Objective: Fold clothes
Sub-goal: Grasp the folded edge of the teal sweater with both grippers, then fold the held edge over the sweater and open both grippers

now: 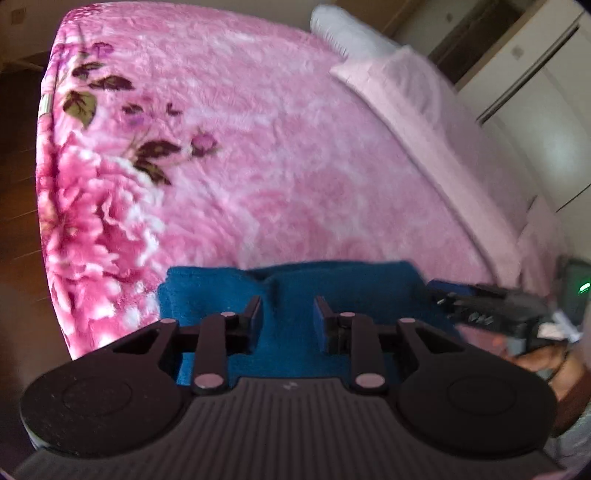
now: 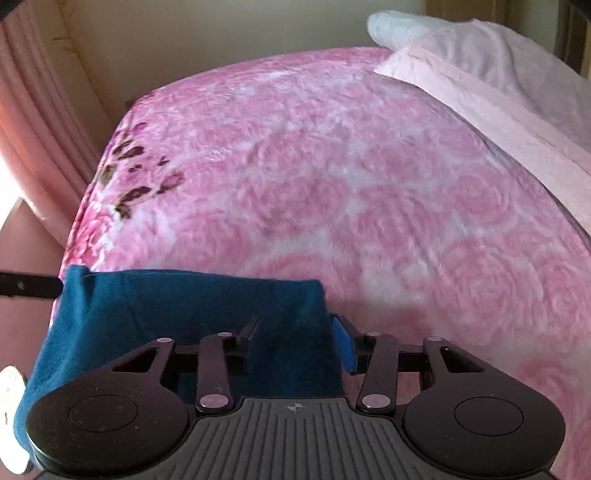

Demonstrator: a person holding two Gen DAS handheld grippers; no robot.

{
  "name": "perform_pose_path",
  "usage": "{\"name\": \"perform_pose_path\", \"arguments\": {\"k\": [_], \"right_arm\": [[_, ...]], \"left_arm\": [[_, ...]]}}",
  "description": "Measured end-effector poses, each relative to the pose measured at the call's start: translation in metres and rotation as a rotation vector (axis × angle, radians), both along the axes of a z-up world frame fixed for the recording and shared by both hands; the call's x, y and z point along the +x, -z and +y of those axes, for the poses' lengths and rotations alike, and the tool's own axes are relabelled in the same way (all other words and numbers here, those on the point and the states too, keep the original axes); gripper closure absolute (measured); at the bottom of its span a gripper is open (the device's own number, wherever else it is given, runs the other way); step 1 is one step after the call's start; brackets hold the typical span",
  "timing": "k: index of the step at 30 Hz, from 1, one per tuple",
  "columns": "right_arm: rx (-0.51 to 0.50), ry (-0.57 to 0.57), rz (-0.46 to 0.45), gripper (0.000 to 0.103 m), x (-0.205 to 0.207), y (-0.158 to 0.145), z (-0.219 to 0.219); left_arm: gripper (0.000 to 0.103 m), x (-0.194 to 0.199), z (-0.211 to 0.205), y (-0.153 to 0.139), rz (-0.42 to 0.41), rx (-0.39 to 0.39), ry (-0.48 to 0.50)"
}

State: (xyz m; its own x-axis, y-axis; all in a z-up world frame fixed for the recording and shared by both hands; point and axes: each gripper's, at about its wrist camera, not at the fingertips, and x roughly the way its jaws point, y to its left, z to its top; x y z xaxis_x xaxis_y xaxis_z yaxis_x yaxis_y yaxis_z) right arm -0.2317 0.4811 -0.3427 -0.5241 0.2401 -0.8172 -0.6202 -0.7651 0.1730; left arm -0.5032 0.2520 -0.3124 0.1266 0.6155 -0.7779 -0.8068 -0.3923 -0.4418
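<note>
A folded teal-blue garment (image 1: 332, 284) lies at the near edge of a bed under a pink floral blanket (image 1: 277, 147). My left gripper (image 1: 288, 314) hovers over the garment's middle with its jaws apart; the pads show a clear gap and do not press on the cloth. In the right wrist view the same garment (image 2: 166, 306) fills the lower left. My right gripper (image 2: 295, 339) stands open over its right end, one finger over the cloth and the blue-padded finger (image 2: 345, 347) just past the cloth's right edge. The right gripper (image 1: 480, 306) also shows, blurred, at the right of the left wrist view.
A pale pink folded blanket (image 2: 498, 92) and a white pillow (image 2: 399, 26) lie at the bed's far right. Pink curtains (image 2: 37, 129) hang to the left. Wardrobe doors (image 1: 535, 92) stand behind the bed, and dark wooden floor (image 1: 18, 184) lies to its left.
</note>
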Motion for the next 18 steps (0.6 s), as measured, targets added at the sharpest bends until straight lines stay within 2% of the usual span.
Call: {"name": "perform_pose_path", "arguments": {"k": [3, 6, 7, 8, 10, 12, 13, 14, 15, 17, 18], "right_arm": [[-0.072, 0.046, 0.038, 0.057, 0.012, 0.005, 0.010], [-0.137, 0.058, 0.064, 0.057, 0.018, 0.014, 0.018], [-0.153, 0.042, 0.073, 0.089, 0.018, 0.017, 0.019], [-0.148, 0.015, 0.090, 0.099, 0.015, 0.019, 0.018], [-0.035, -0.026, 0.090, 0.100, 0.009, 0.012, 0.008], [0.086, -0.029, 0.168, 0.100, 0.011, -0.003, 0.003], [0.106, 0.003, 0.176, 0.101, 0.011, -0.003, 0.008], [0.118, 0.031, 0.172, 0.101, 0.011, 0.000, 0.012], [0.091, 0.031, 0.106, 0.101, 0.005, 0.017, 0.019], [0.028, 0.013, 0.009, 0.100, -0.004, 0.049, 0.025], [0.012, 0.010, 0.009, 0.100, -0.004, 0.054, 0.024]], "left_arm": [[0.075, -0.007, 0.002, 0.011, -0.038, -0.007, -0.040], [0.078, -0.016, 0.001, 0.023, -0.032, -0.023, -0.088], [0.079, -0.018, 0.002, 0.027, -0.026, -0.029, -0.097], [0.079, -0.020, 0.003, 0.031, -0.020, -0.036, -0.105], [0.078, -0.023, 0.000, 0.033, -0.016, -0.034, -0.125], [0.079, -0.024, -0.001, 0.036, 0.017, -0.037, -0.142], [0.087, -0.024, -0.002, 0.040, 0.034, -0.043, -0.154], [0.092, -0.024, -0.002, 0.044, 0.052, -0.049, -0.166], [0.098, -0.025, -0.003, 0.048, 0.054, -0.050, -0.177], [0.099, -0.027, -0.004, 0.051, 0.046, -0.053, -0.198], [0.099, -0.026, -0.004, 0.049, 0.055, -0.061, -0.192]]}}
